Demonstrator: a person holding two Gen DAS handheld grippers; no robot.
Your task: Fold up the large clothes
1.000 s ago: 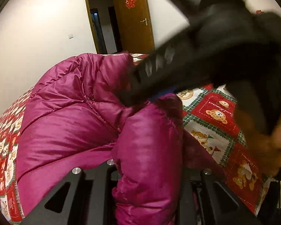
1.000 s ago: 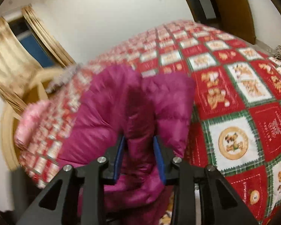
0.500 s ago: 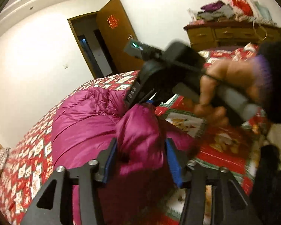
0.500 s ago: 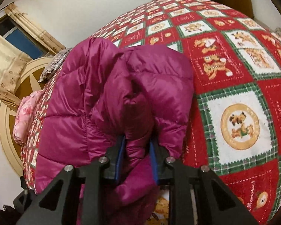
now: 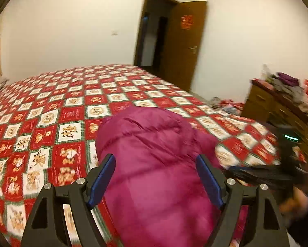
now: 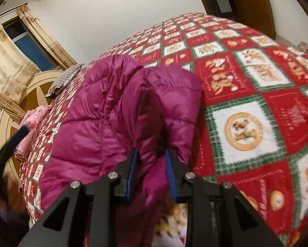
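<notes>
Right wrist view: your right gripper [image 6: 151,164] pinches a fold of the magenta down jacket [image 6: 104,127] lying on the quilt [image 6: 256,103]; your left gripper [image 5: 156,177], tilted downward, is opening, jacket between its spread pads

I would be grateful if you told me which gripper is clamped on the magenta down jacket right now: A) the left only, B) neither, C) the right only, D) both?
C: the right gripper pinches a fold of the magenta down jacket between its blue pads, while the left gripper stands wide, its jaws opening, pads clear of the fabric.
</notes>
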